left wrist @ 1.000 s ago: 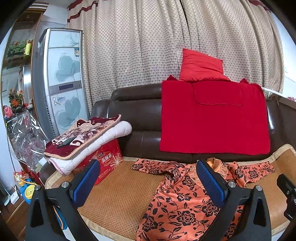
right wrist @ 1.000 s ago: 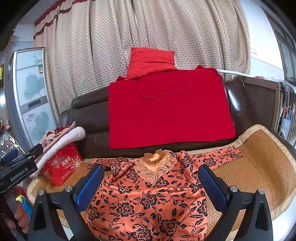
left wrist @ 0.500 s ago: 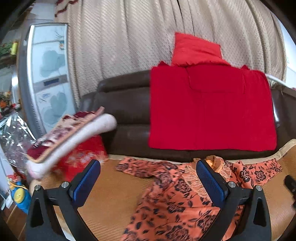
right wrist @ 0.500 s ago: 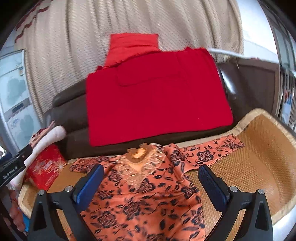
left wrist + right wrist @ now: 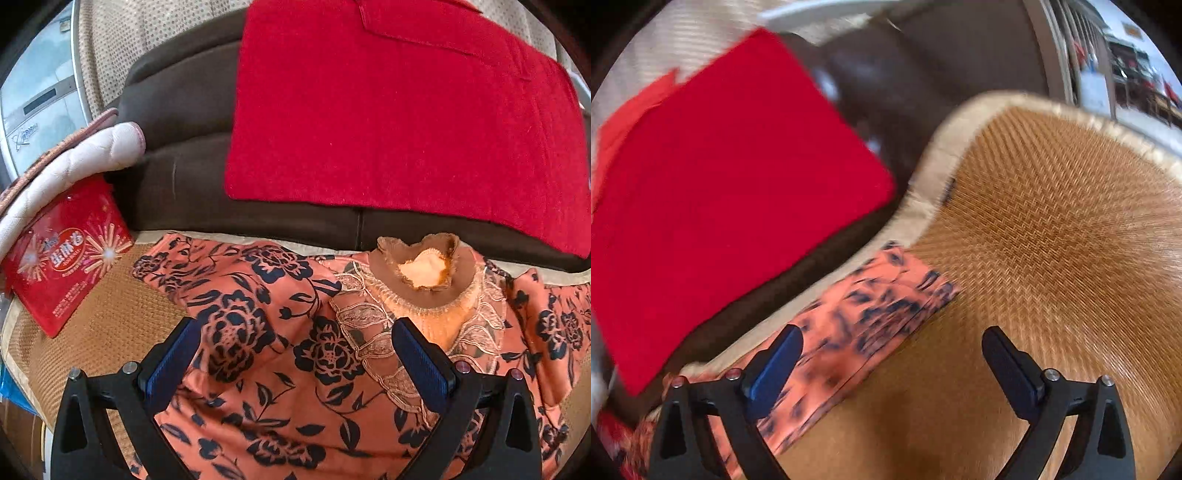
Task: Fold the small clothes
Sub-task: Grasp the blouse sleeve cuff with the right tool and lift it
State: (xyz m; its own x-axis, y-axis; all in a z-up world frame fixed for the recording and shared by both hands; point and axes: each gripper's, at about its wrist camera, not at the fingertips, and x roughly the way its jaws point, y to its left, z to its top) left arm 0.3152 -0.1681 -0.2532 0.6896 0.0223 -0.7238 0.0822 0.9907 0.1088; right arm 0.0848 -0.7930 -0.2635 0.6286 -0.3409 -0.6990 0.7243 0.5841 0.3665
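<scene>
An orange blouse with black flowers (image 5: 280,332) lies spread face up on the woven sofa mat (image 5: 92,332), its brown lace collar (image 5: 424,280) toward the backrest. My left gripper (image 5: 295,354) hovers open just above the blouse's left shoulder and chest, nothing between its blue pads. In the blurred right wrist view, the blouse's right sleeve (image 5: 871,317) stretches along the mat (image 5: 1052,240), its cuff ending near the middle. My right gripper (image 5: 894,354) is open above that cuff, the left finger over the sleeve and the right finger over bare mat.
A red blanket (image 5: 388,110) hangs over the dark brown sofa backrest (image 5: 177,122). At the left end stands a red box (image 5: 66,254) with a folded quilt (image 5: 74,166) on top. A fridge (image 5: 37,92) is behind it. A window (image 5: 1126,55) shows beyond the sofa's right arm.
Both grippers have dropped down and moved in close to the blouse. The left now looks at the collar and left shoulder; the right has swung right toward the right sleeve cuff.
</scene>
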